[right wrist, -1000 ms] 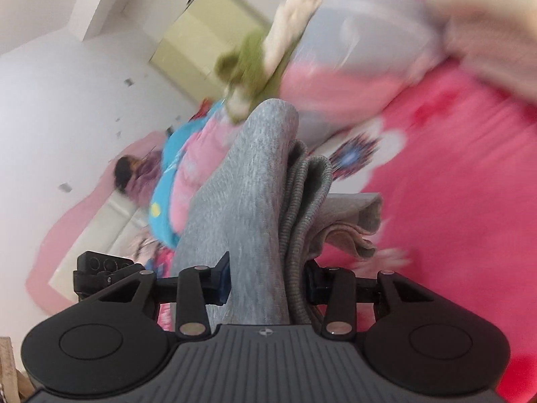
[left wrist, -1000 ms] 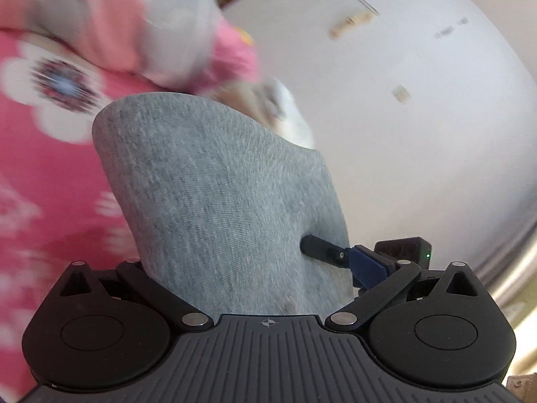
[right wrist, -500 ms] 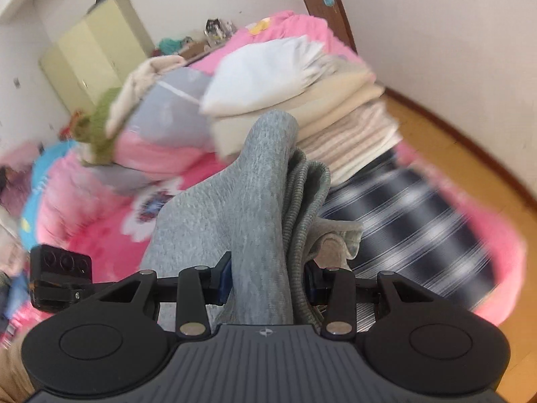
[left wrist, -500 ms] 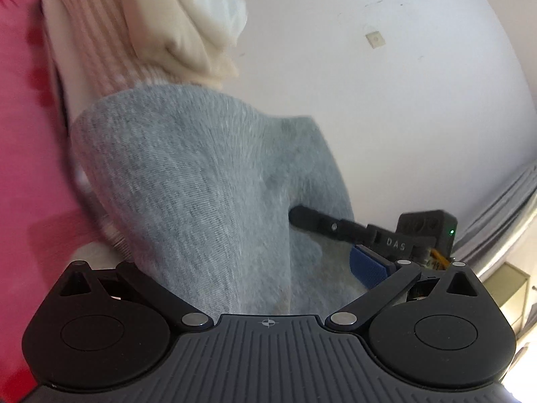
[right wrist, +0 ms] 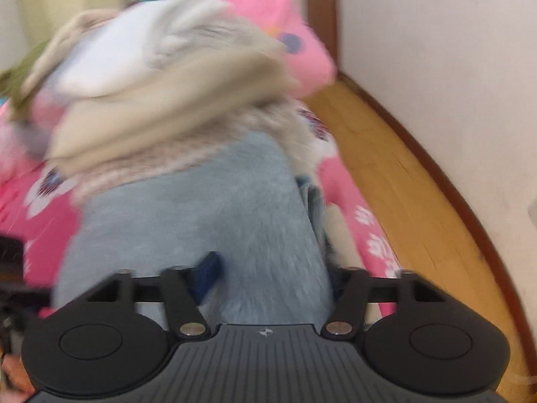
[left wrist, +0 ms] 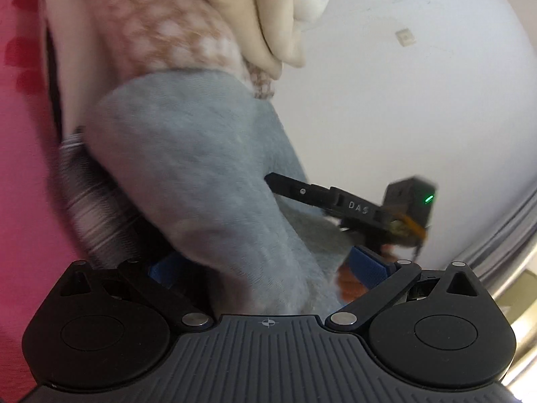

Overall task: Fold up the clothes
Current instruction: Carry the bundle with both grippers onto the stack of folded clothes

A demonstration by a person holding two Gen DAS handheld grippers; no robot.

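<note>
Now one folded grey fleecy garment [right wrist: 201,208] fills the gap between both grippers, butting a stack of four folded clothes [right wrist: 161,94] at twelve o'clock. Right gripper [right wrist: 268,268] has just been opening, garment between; left gripper's [left wrist: 265,268] grip, I cannot tell.

The grey garment [right wrist: 201,221] lies between the fingers of the right gripper [right wrist: 268,278] and reaches forward to a stack of folded clothes [right wrist: 161,77]. The stack sits on the bed cover [right wrist: 302,53]. To the right of the bed is the floor [right wrist: 402,174], then the wall [right wrist: 436,50].
</note>
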